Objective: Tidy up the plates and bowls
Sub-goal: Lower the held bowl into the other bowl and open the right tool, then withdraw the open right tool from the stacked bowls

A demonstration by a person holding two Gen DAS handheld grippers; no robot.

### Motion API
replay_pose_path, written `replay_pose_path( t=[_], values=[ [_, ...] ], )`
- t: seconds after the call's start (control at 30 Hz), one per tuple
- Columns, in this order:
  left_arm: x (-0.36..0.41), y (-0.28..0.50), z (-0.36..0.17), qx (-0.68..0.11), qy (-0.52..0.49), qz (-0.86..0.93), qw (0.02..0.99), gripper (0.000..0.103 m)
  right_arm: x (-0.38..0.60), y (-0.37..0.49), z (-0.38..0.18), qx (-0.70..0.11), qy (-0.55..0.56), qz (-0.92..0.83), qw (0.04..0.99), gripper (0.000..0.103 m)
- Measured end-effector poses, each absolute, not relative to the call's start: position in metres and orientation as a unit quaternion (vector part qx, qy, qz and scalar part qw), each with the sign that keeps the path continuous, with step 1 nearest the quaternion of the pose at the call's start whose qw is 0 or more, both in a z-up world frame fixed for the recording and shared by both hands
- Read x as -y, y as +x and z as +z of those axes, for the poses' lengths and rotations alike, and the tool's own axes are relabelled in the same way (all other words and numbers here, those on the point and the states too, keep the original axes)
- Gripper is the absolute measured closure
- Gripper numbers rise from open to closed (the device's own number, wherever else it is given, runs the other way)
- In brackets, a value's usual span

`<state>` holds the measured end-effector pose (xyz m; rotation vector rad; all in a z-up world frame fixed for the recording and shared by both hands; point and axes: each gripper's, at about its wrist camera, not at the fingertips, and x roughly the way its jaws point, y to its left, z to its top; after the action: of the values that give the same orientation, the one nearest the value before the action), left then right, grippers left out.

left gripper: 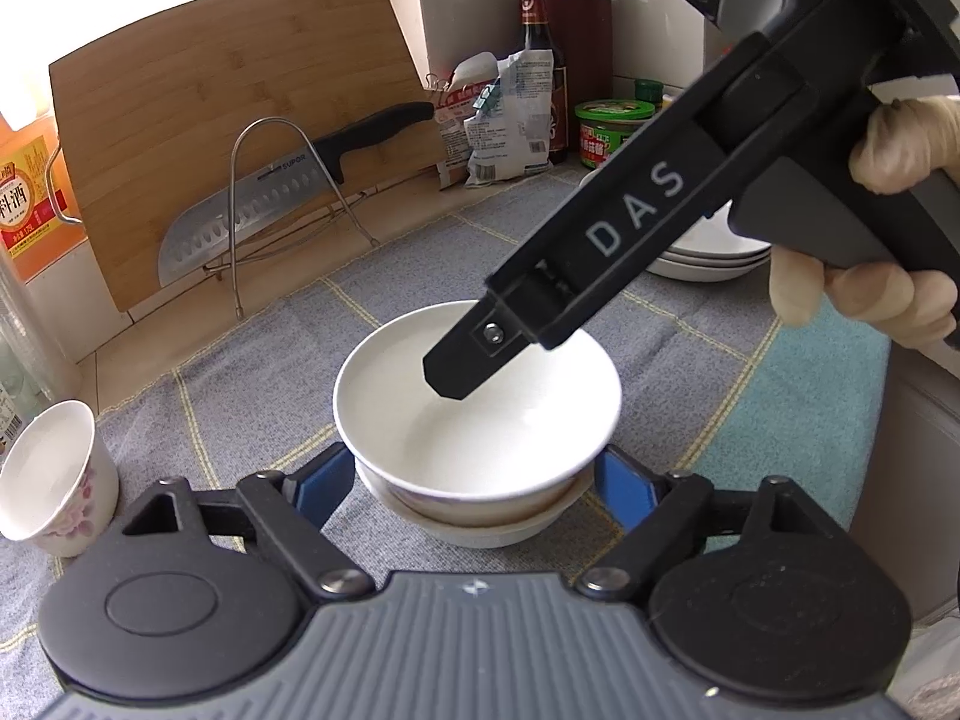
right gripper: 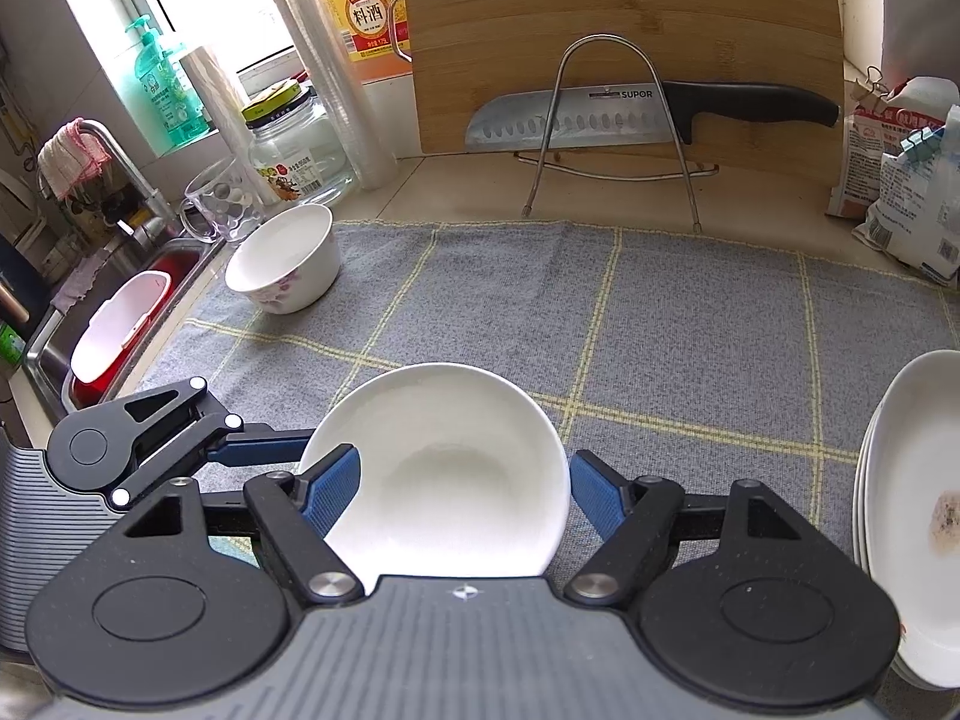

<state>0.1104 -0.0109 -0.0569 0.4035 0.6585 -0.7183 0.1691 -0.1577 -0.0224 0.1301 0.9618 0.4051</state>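
Observation:
Two nested plain white bowls point(left gripper: 480, 438) sit on the grey checked cloth point(left gripper: 252, 372); the top bowl also shows in the right wrist view point(right gripper: 438, 468). My left gripper point(left gripper: 474, 483) is open, its blue pads either side of the lower bowl, not pressing it. My right gripper point(right gripper: 465, 489) is open around the top bowl; one of its fingers point(left gripper: 462, 360) hangs inside the bowl. A flowered white bowl point(right gripper: 282, 267) stands at the cloth's left edge and also shows in the left wrist view point(left gripper: 54, 474). A stack of white plates point(right gripper: 912, 516) lies at the right.
A bamboo cutting board point(right gripper: 624, 30) and a knife point(right gripper: 636, 111) on a wire rack stand at the back. Jars, bottles and a glass mug point(right gripper: 219, 201) crowd the back left by the sink point(right gripper: 108, 330). Food bags point(right gripper: 900, 180) sit back right.

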Motion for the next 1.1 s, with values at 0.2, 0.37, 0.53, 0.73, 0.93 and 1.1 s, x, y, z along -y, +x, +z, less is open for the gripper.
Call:
replay_pose_path(
  t=[0.2, 0.37, 0.53, 0.73, 0.93, 1.1],
  values=[
    [0.001, 0.106, -0.048, -0.295, 0.196, -0.349, 0.868, 0.01, 0.161, 0.166, -0.021, -0.454, 0.065, 0.197, 0.866, 0.021],
    [-0.002, 0.107, -0.037, -0.273, 0.187, -0.356, 0.874, 0.006, 0.162, 0.164, -0.018, -0.442, 0.067, 0.191, 0.874, 0.004],
    [-0.004, 0.111, -0.036, -0.274, 0.166, -0.38, 0.868, 0.006, 0.166, 0.163, -0.013, -0.428, 0.068, 0.176, 0.884, 0.0],
    [-0.001, 0.114, -0.042, -0.299, 0.147, -0.4, 0.854, 0.006, 0.17, 0.163, -0.011, -0.419, 0.069, 0.16, 0.891, 0.0],
    [-0.004, 0.115, -0.046, -0.308, 0.15, -0.389, 0.855, 0.006, 0.17, 0.159, -0.01, -0.413, 0.066, 0.151, 0.896, 0.0],
    [-0.012, 0.115, -0.039, -0.301, 0.14, -0.364, 0.87, 0.005, 0.166, 0.157, -0.011, -0.4, 0.041, 0.125, 0.907, 0.0]
  ],
)
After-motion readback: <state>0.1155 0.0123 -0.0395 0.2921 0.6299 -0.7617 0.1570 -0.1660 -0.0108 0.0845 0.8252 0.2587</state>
